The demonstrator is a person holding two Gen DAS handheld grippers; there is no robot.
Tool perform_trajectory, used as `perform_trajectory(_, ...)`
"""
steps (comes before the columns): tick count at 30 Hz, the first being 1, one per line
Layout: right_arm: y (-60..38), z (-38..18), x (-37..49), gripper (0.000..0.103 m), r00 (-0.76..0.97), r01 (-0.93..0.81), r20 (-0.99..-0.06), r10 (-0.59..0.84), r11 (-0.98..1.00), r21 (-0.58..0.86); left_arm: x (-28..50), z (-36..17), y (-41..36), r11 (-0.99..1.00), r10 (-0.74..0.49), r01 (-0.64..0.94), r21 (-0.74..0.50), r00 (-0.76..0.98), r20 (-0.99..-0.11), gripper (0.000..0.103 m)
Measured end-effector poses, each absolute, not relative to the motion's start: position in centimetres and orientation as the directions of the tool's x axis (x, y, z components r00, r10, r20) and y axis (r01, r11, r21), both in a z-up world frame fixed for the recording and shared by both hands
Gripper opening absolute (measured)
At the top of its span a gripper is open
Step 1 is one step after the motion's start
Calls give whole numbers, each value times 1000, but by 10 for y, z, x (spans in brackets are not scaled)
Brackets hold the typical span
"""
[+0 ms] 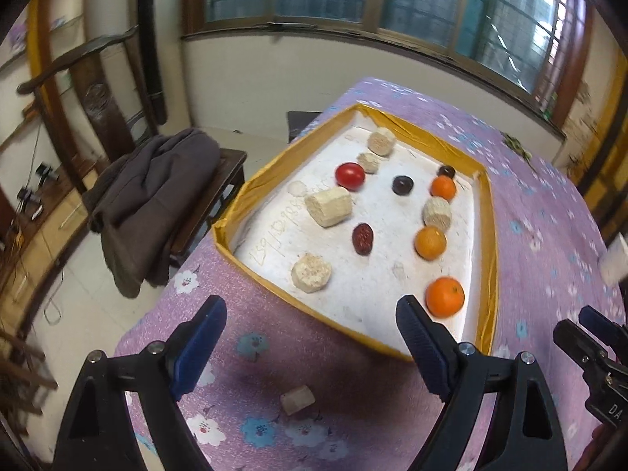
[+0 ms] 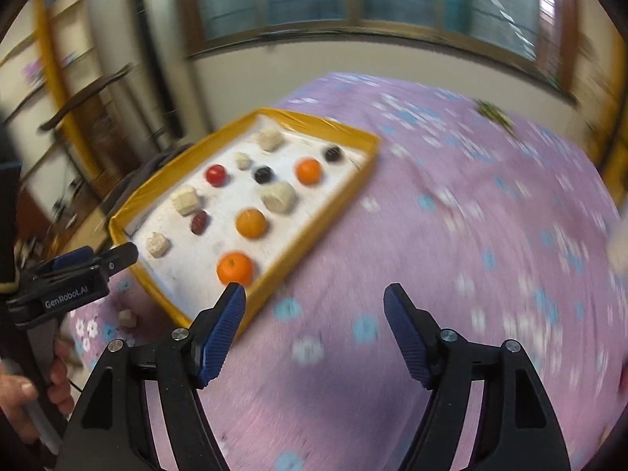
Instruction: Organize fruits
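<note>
Fruit sits almost wholly inside the yellow-rimmed tray [image 1: 486, 235], ahead of both tongs: three oranges run down its right side, the nearest orange [image 1: 444, 296] just past the right finger of the left gripper [image 1: 312, 329], the next orange [image 1: 430, 242] and the far orange [image 1: 443, 187] beyond it. A red tomato [image 1: 350, 176], a red date [image 1: 362, 238] and two dark fruits lie further in, mixed with pale foam-like blocks. The oranges look lined up; the rest seems loosely placed, so sorting appears partly done at best. One pale block [image 1: 297, 400] lies on the purple cloth between the left gripper's fingers, apart from both. Its jaws stand wide, holding nothing. The right gripper [image 2: 316, 304] hovers over bare cloth to the right of the tray, jaws apart and empty; its view is blurred
</note>
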State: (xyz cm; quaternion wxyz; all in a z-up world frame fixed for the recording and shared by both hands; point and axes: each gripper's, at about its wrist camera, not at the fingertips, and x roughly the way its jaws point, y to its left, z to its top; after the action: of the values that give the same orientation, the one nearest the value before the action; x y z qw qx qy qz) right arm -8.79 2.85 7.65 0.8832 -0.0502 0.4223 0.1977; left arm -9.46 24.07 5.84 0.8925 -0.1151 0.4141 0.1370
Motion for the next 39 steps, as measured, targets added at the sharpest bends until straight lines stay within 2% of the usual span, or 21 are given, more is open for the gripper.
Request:
perform_trajectory(3,19,70,-105,80,575,-305,-776,258,948,89,-98,58,232,955,133,-287,-72,635,-761,90)
perform_trajectory(6,12,66,-124,89,599,-236,-773,206,969,75,-99,58,221,969,121,-241,-50,642,-757,90)
perform_trajectory(7,11,65,-129,89,608,-214,-772,185,975,64,-100,59,217,973,116,-226,-45,647,-754,92)
perform_trajectory(9,8,64,-140,89,627,-172,-762,158,983,62,-102,60,211,979,119,-200,-23,665,-738,103)
perform_trajectory(13,3,62,-156,90,664,-93,-740,109,994,63,-101,62,200,986,125,-163,17,681,-722,103)
perform_trajectory(17,3,61,-162,91,684,-74,-726,75,997,33,-96,56,193,993,93,-118,20,655,-750,103)
perform_trajectory(21,7,60,-167,98,707,-82,-705,65,997,10,-105,57,192,995,69,-99,0,688,-722,103)
perform_trajectory(27,5,56,-168,98,708,-73,-705,42,997,-13,-112,61,192,996,77,-82,26,719,-690,103)
perform_trajectory(39,4,56,-162,103,705,-32,-709,7,999,-22,-115,63,196,983,179,-164,87,726,-664,103)
